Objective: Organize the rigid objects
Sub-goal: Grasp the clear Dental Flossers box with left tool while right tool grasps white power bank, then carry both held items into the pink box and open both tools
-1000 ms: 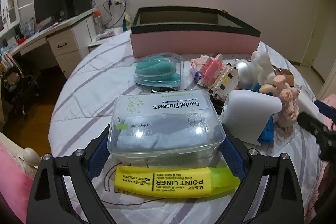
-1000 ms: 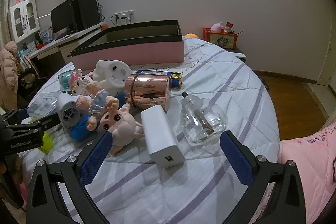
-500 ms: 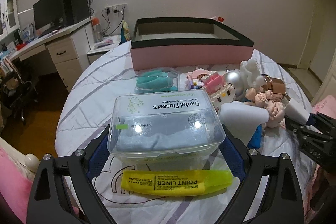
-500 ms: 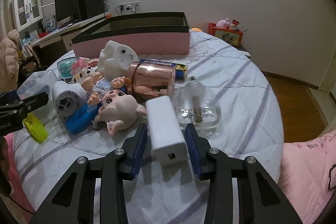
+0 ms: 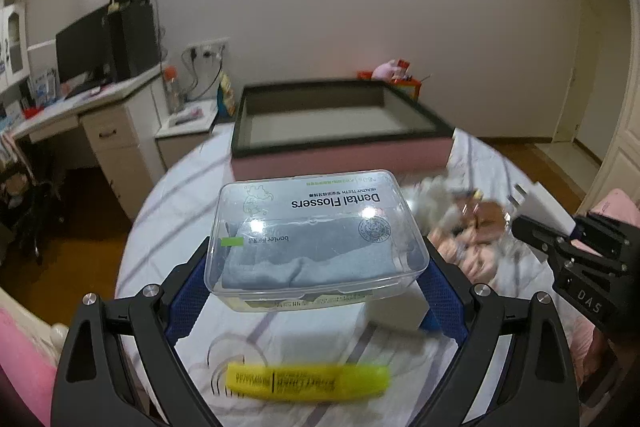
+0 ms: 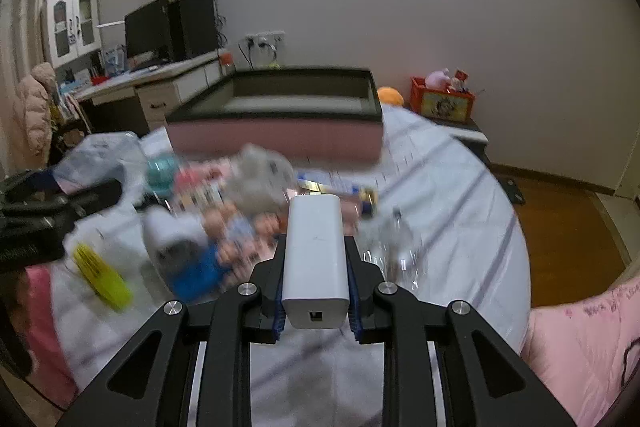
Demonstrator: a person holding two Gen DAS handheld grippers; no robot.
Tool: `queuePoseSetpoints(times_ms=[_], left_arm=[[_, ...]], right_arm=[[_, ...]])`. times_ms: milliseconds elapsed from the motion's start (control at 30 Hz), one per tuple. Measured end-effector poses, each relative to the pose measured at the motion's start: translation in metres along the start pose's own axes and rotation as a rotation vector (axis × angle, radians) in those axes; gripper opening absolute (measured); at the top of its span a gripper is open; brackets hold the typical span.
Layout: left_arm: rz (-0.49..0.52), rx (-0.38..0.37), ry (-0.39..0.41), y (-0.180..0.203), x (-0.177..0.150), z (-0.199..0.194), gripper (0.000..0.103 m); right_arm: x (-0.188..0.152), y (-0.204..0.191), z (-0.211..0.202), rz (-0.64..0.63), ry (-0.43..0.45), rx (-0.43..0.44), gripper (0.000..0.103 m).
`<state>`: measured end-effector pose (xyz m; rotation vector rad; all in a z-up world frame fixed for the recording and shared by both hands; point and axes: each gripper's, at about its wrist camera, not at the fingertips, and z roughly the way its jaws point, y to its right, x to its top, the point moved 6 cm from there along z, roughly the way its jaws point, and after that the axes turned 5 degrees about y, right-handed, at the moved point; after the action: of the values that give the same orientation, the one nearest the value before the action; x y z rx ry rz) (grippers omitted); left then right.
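Two tongs gripping: left [image 5: 316,279] clear rounded plastic box [image 5: 316,239], right [image 6: 315,285] smooth white block [image 6: 314,255].

Right gripper [image 6: 316,279], wide open a second ago, now clamped on white power bank [image 6: 315,259] and raised off the bedsheet; left gripper [image 5: 316,267] with clear Dental Flossers box [image 5: 316,231] lifted clear above yellow highlighter [image 5: 306,381].

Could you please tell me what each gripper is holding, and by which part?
Left gripper: dental flosser box, by its short ends. Right gripper: white power bank, by its long sides.
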<state>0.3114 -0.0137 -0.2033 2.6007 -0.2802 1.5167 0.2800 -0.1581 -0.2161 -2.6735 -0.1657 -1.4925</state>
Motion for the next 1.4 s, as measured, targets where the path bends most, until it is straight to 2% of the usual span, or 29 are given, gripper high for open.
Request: queuePoseSetpoints(times_ms=[100, 200, 267, 367, 533, 667, 800, 967, 1133, 1267, 1300, 1400], left_arm=[[0.007, -0.023, 0.037, 0.006, 0.024, 0.0, 0.094], [0.033, -0.009, 0.068, 0.007, 0.05, 0.006, 0.094], [0.038, 0.0, 0.083, 0.004, 0.068, 0.015, 0.094], [0.023, -0.002, 0.076, -0.006, 0.091, 0.037, 0.094], [0.004, -0.021, 0.015, -0.024, 0.117, 0.092, 0.094], [0.041, 0.006, -0.06, -0.033, 0.121, 0.142, 0.094], [0.021, -0.012, -0.176, -0.042, 0.104, 0.195, 0.094], [0.025, 0.002, -0.26, -0.047, 0.086, 0.227, 0.094], [0.056, 0.014, -0.256, -0.044, 0.083, 0.228, 0.095], [0.081, 0.052, -0.229, -0.046, 0.086, 0.222, 0.096], [0.093, 0.061, -0.223, -0.046, 0.086, 0.219, 0.096], [0.12, 0.106, -0.186, -0.047, 0.089, 0.202, 0.097]], right_arm=[[0.031, -0.008, -0.004, -0.021, 0.058, 0.031, 0.024], [0.065, -0.019, -0.003, -0.02, 0.099, 0.095, 0.024], [0.088, -0.025, 0.003, -0.043, 0.118, 0.107, 0.024], [0.117, -0.034, 0.021, -0.049, 0.118, 0.143, 0.024], [0.152, -0.036, 0.075, -0.059, 0.067, 0.139, 0.024], [0.159, -0.033, 0.121, -0.069, -0.007, 0.113, 0.024], [0.155, -0.028, 0.172, -0.094, -0.097, 0.07, 0.023], [0.136, -0.021, 0.217, -0.057, -0.183, 0.084, 0.023], [0.135, -0.017, 0.219, -0.061, -0.185, 0.088, 0.024], [0.132, -0.01, 0.215, 0.002, -0.194, 0.124, 0.026], [0.133, -0.01, 0.215, 0.002, -0.193, 0.124, 0.028], [0.13, -0.01, 0.207, -0.001, -0.187, 0.11, 0.043]])
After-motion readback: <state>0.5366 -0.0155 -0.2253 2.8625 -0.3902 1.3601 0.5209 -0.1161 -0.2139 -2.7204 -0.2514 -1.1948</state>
